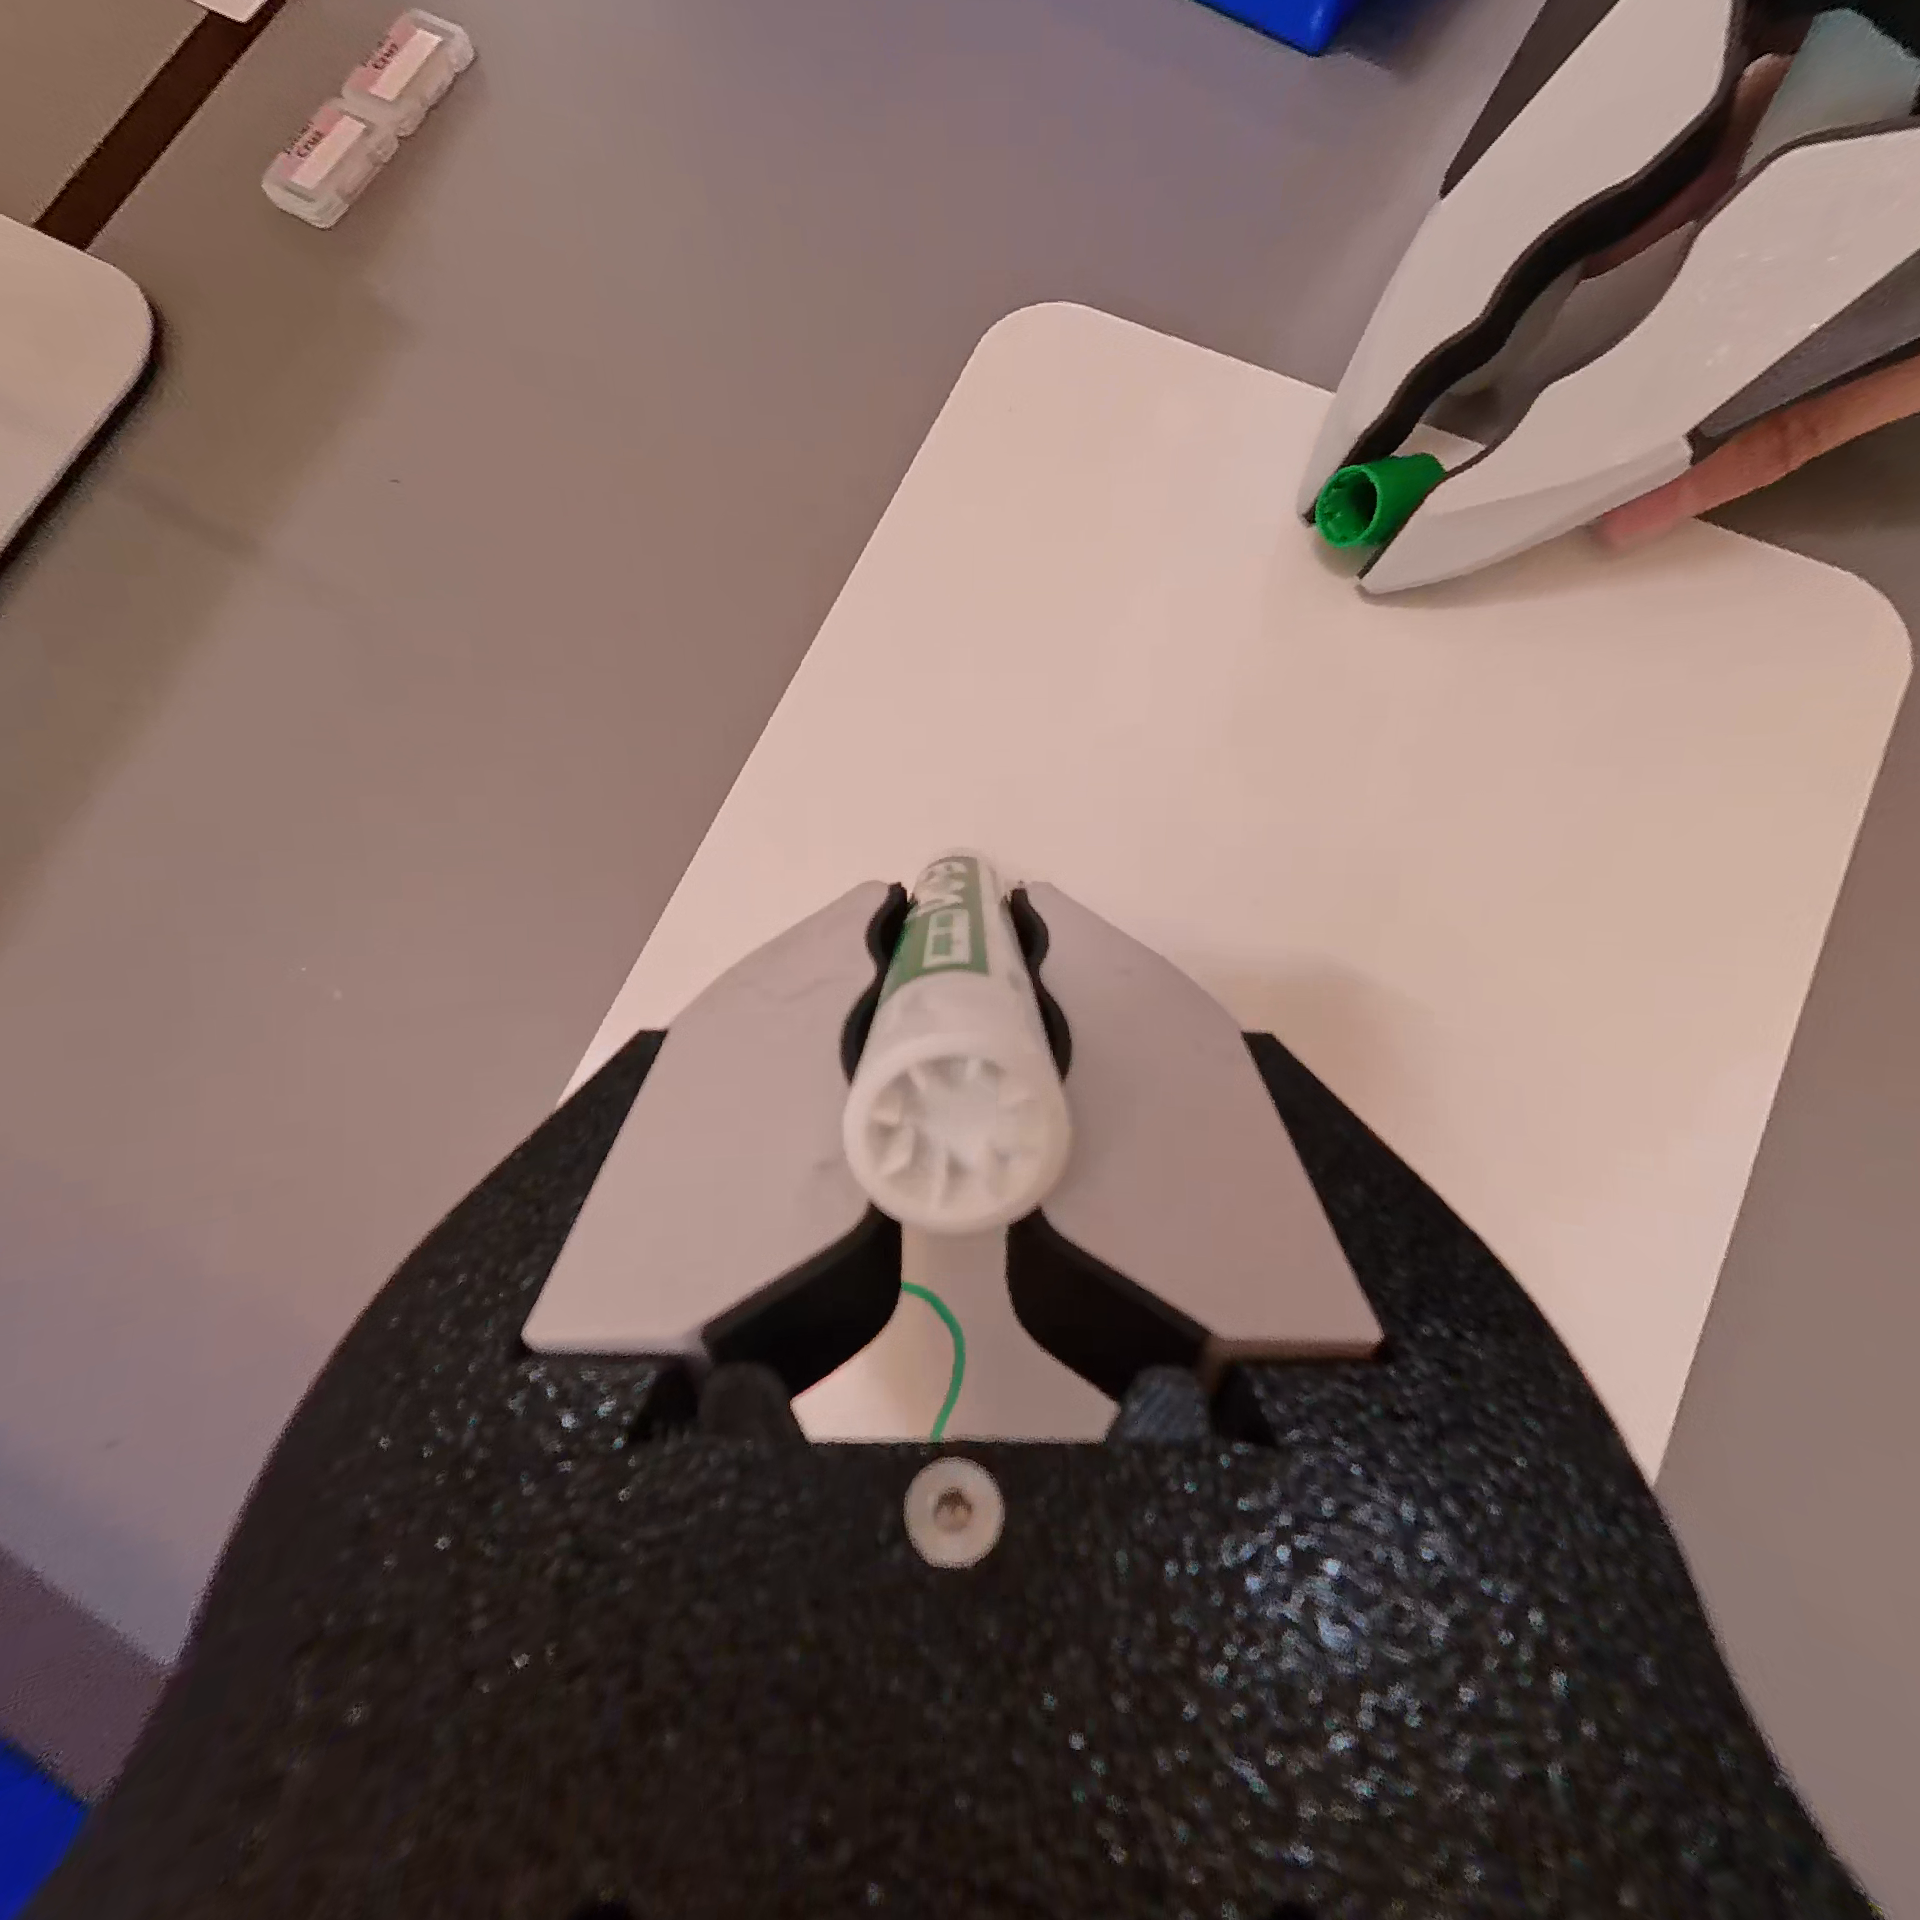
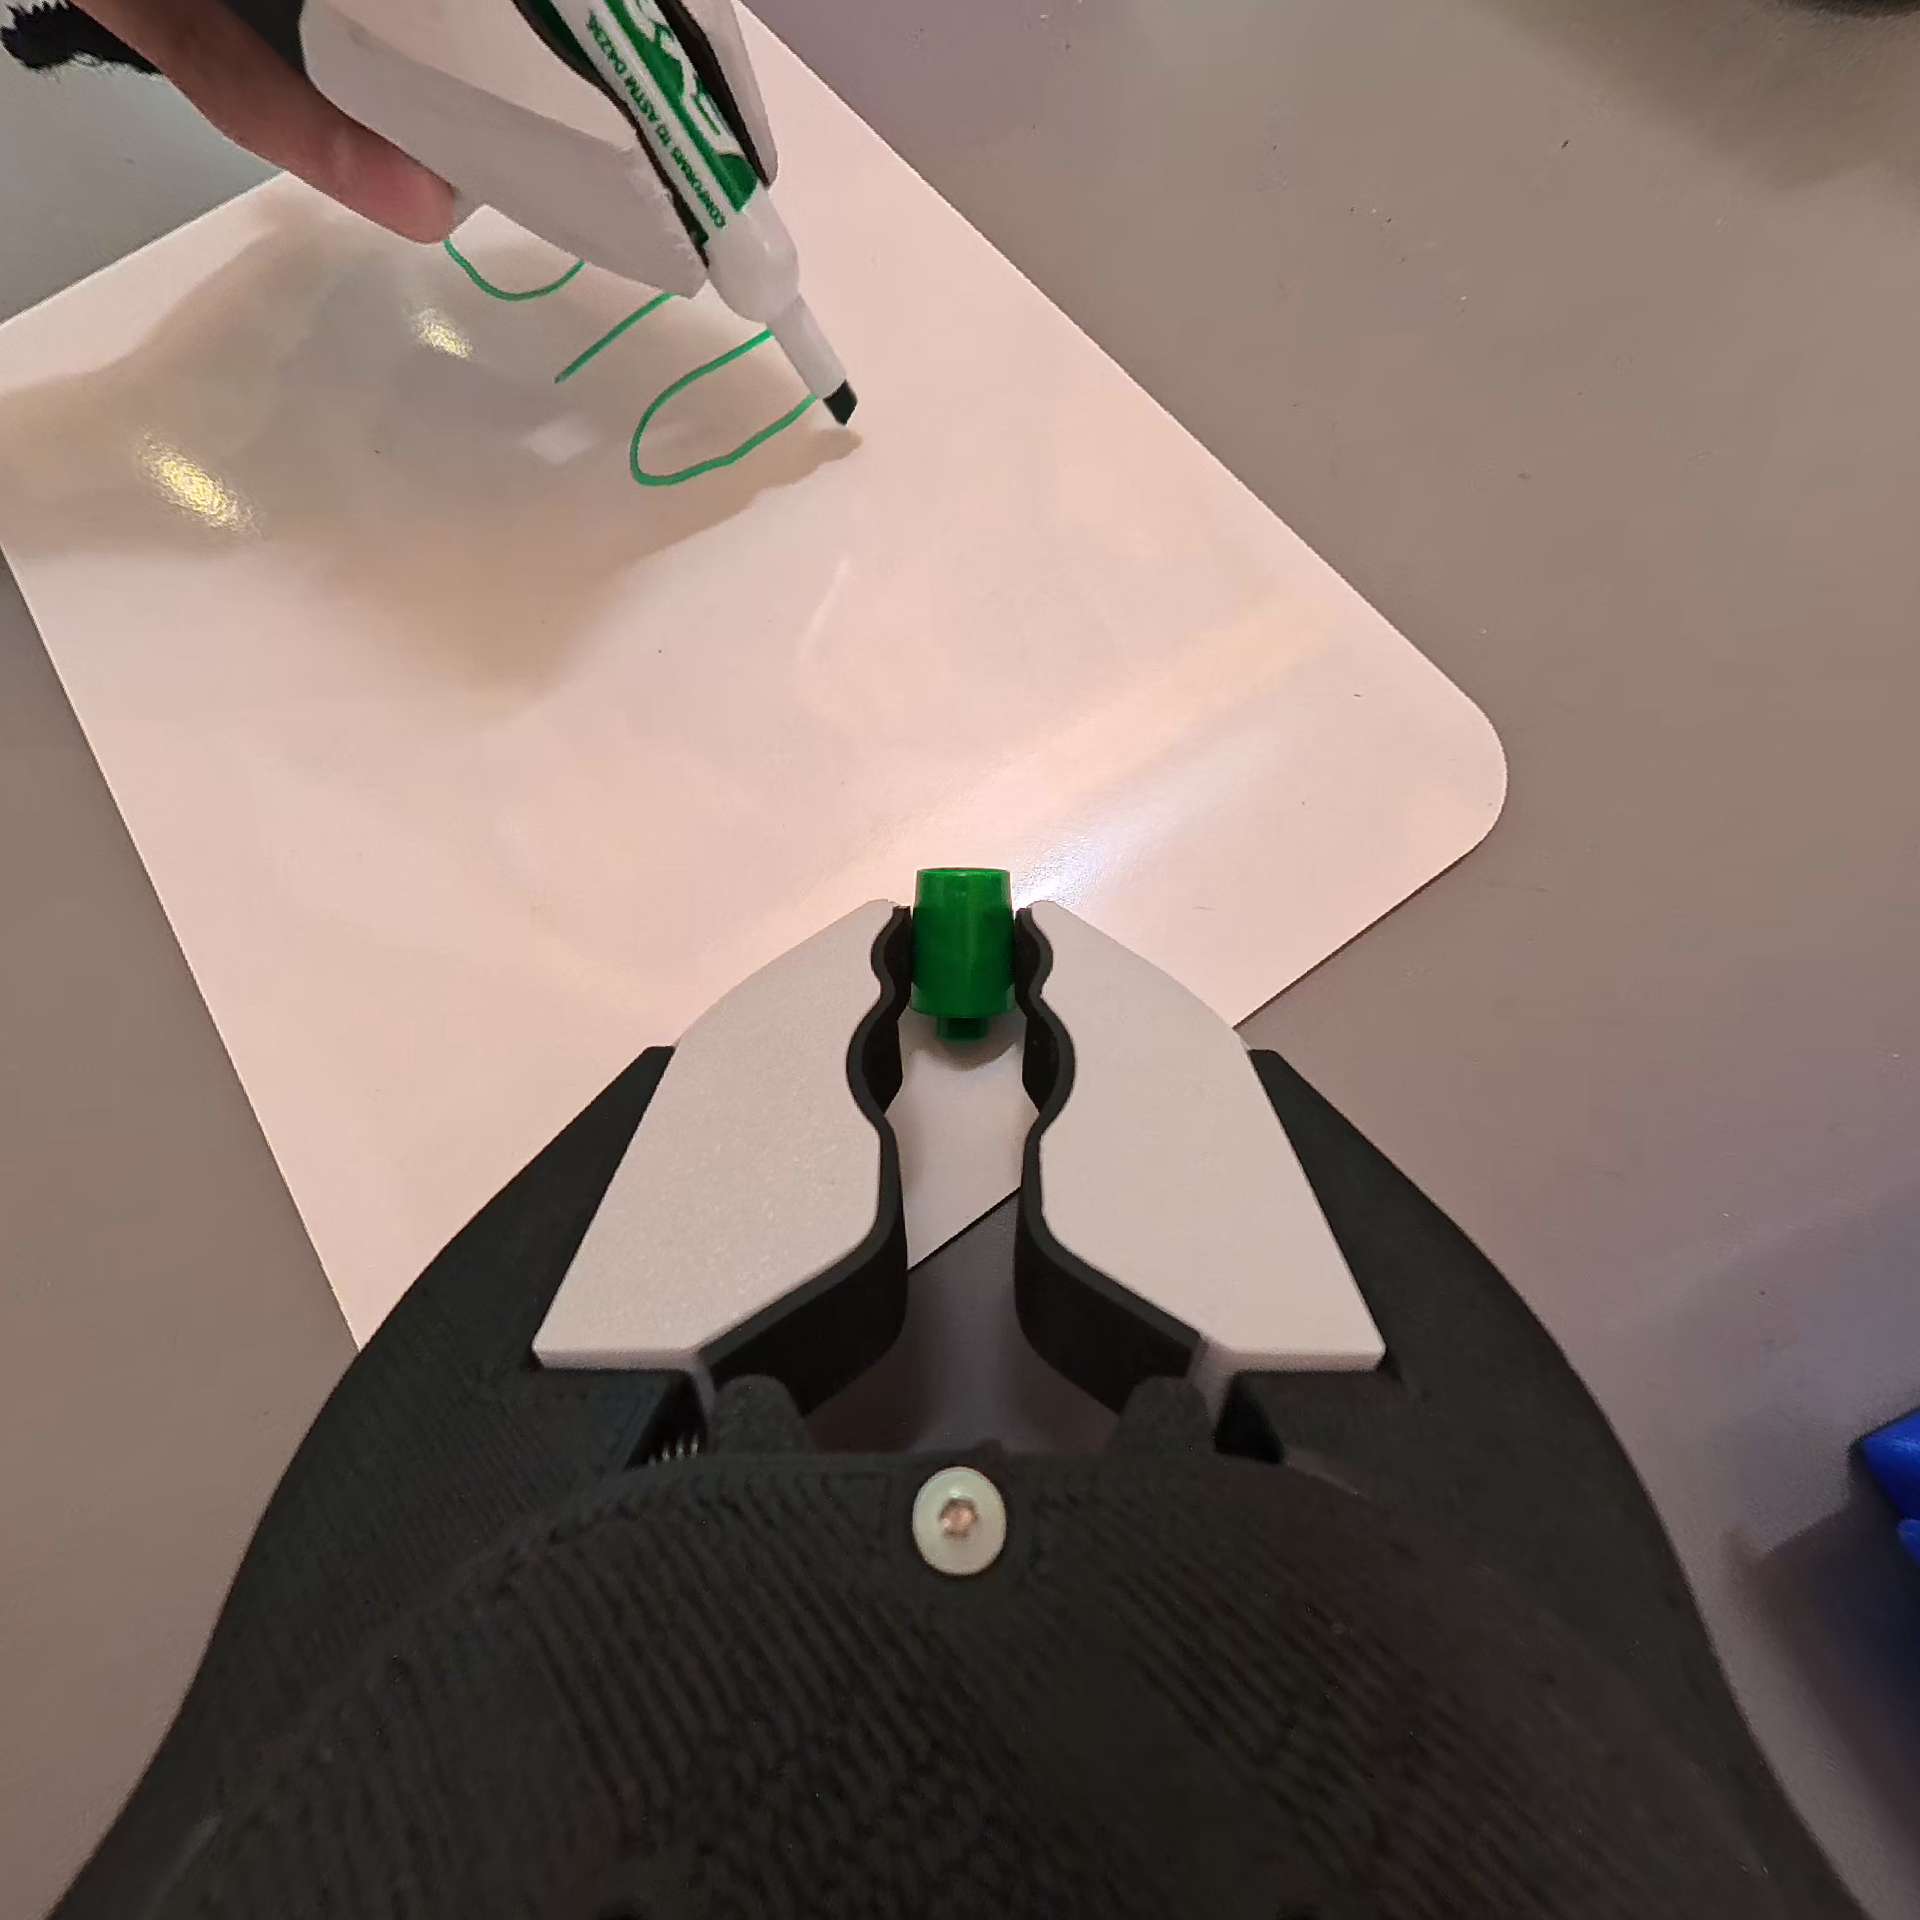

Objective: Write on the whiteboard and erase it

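- on the grey table point(image 2: 1351, 364) lies a white whiteboard point(image 2: 727, 675), flat, with rounded corners.
- left gripper point(image 1: 958, 894) is clamped on the marker point(image 1: 951, 997); its jaws press the barrel from both sides.
- marker long axis runs along the gripper fingers, tilted down. the open back end faces the left wrist camera, the dark tip point(image 2: 842, 405) points down to the board and touches it, or almost; i cannot tell exactly.
- from the tip a green line point(image 2: 686, 416) goes in loops over the far part of the board; one piece of it shows also between the left fingers in the left wrist view.
- right gripper point(image 2: 961, 914) is closed on the green cap point(image 2: 961, 951), held at the fingertips just above the board's corner area. the cap's open mouth points away from the right wrist camera.
- a person's finger point(image 2: 364, 156) rests beside the left gripper.
- two small clear boxes point(image 1: 364, 125) with pale labels stand together on the table, well apart from the board; what they hold i cannot tell.
- a blue object point(image 2: 1891, 1496) is at the table edge.
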